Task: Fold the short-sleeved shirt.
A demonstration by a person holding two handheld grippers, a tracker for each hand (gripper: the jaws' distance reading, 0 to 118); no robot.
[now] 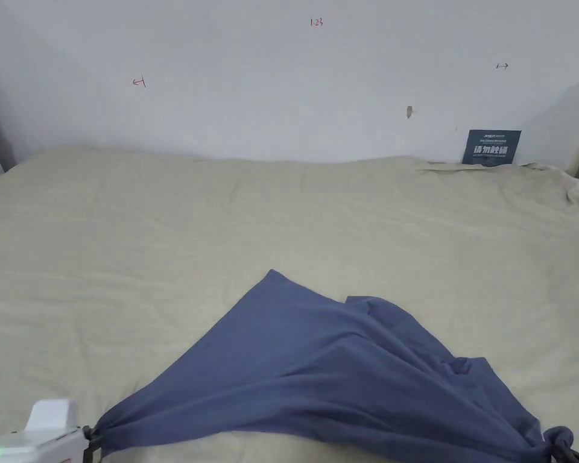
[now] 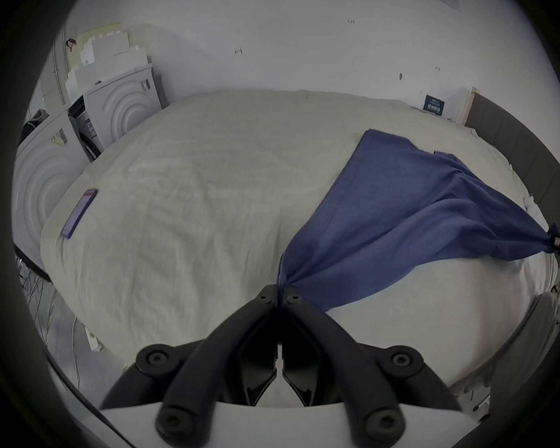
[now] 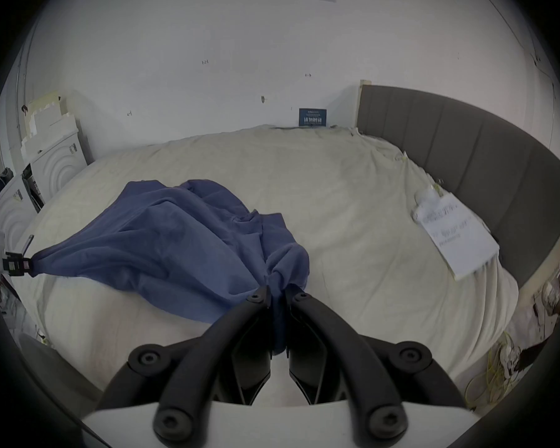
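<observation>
A blue short-sleeved shirt (image 1: pixel 318 374) lies stretched across the near part of the beige bed (image 1: pixel 282 211), rumpled toward its right side. My left gripper (image 1: pixel 92 443) is shut on a bunched corner of the shirt (image 2: pixel 401 209) at the bottom left; in its own view the jaws (image 2: pixel 280 290) pinch the cloth between them. At the bottom right my right gripper (image 1: pixel 563 449) is shut on another gathered corner of the shirt (image 3: pixel 181 235), with fabric wedged between its jaws (image 3: pixel 277 293). The cloth hangs taut between the two grippers.
A phone (image 2: pixel 80 212) lies on the bed's left side. Papers (image 3: pixel 453 232) rest near the grey headboard (image 3: pixel 482 164) at the right. A dark sign (image 1: pixel 491 147) leans against the white wall. White appliances (image 2: pixel 123 112) stand left of the bed.
</observation>
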